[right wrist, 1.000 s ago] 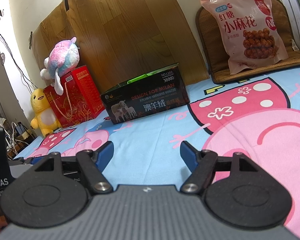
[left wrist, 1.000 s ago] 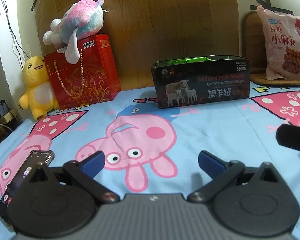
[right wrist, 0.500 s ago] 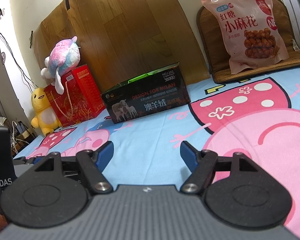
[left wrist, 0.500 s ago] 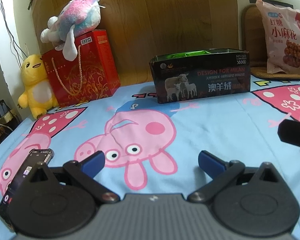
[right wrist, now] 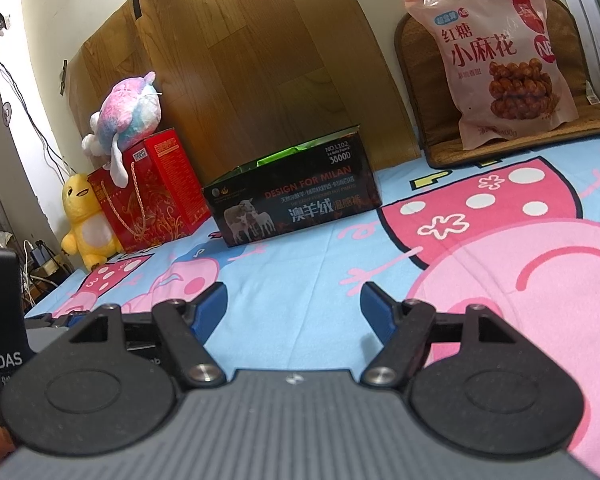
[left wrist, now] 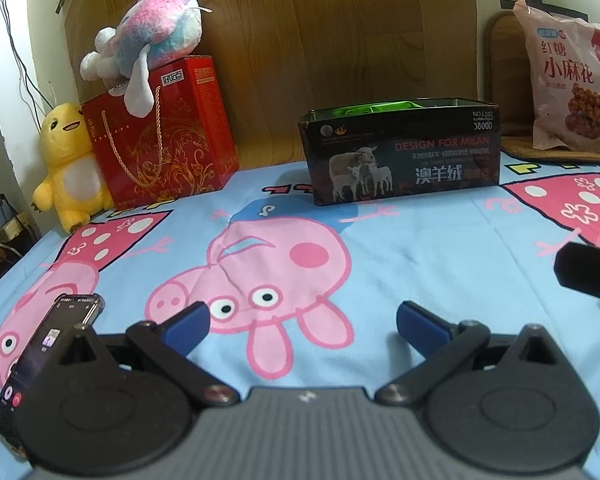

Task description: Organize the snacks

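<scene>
Along the back of the bed, against the wood-grain board [left wrist: 320,40]: a yellow plush [left wrist: 70,168] at far left, touching a red gift box [left wrist: 164,136] with a gold cord handle. A pink-and-blue plush [left wrist: 152,36] lies on top of the red box.

Right of these, apart from the red box, stands the dark open-topped box [right wrist: 296,200] printed with sheep; green packaging shows over its rim. Contents otherwise hidden.

Far right: the pink snack bag [right wrist: 500,64] stands upright on a woven cushion [right wrist: 580,124], leaning on the cushion's raised back. It is well apart from the dark box.

A phone [left wrist: 40,356] lies on the cartoon bedsheet [left wrist: 440,248] just beside the left gripper's left finger, partly hidden by the gripper body.

Left gripper [left wrist: 302,322]: low over the sheet, level, facing the dark box; jaws spread wide, holding nothing. Right gripper [right wrist: 294,306]: low over the sheet, jaws spread wide, holding nothing; the dark box lies ahead to its left, the snack bag ahead to its right. A black part of the right gripper shows at the right edge of the left wrist view.

Open sheet lies between both grippers and the back row. Cables and a power strip show past the bed's left edge.
</scene>
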Tool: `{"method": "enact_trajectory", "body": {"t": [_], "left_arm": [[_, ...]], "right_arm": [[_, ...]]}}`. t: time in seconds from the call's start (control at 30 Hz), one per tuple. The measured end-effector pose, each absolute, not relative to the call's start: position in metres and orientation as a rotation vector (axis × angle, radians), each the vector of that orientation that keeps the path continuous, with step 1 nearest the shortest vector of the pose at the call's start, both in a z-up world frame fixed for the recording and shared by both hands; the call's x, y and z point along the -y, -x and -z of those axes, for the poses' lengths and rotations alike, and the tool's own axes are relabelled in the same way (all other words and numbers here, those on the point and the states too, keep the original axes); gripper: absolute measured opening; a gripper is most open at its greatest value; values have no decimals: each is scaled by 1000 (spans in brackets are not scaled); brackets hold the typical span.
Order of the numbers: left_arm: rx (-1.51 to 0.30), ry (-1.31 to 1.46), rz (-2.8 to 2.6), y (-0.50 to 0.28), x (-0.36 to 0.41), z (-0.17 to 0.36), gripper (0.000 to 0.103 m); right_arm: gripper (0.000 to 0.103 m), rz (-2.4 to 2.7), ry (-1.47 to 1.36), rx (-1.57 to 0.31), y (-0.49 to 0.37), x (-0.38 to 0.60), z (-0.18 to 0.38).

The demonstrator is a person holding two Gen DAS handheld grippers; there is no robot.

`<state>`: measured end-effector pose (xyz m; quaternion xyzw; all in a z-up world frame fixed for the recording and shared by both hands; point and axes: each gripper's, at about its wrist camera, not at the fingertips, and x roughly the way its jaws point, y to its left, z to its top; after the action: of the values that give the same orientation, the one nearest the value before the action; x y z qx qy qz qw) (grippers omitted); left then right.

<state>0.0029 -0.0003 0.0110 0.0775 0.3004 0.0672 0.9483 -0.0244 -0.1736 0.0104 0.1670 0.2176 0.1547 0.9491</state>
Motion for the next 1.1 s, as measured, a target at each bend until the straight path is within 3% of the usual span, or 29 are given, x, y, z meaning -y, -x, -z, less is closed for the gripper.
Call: {"method": "enact_trajectory", "body": {"t": [1.1], "left_arm": [[-614,-159,-135,-4,1,-10,103]], "right_arm": [[76,-319,-322,-442,23,173,-12]]}}
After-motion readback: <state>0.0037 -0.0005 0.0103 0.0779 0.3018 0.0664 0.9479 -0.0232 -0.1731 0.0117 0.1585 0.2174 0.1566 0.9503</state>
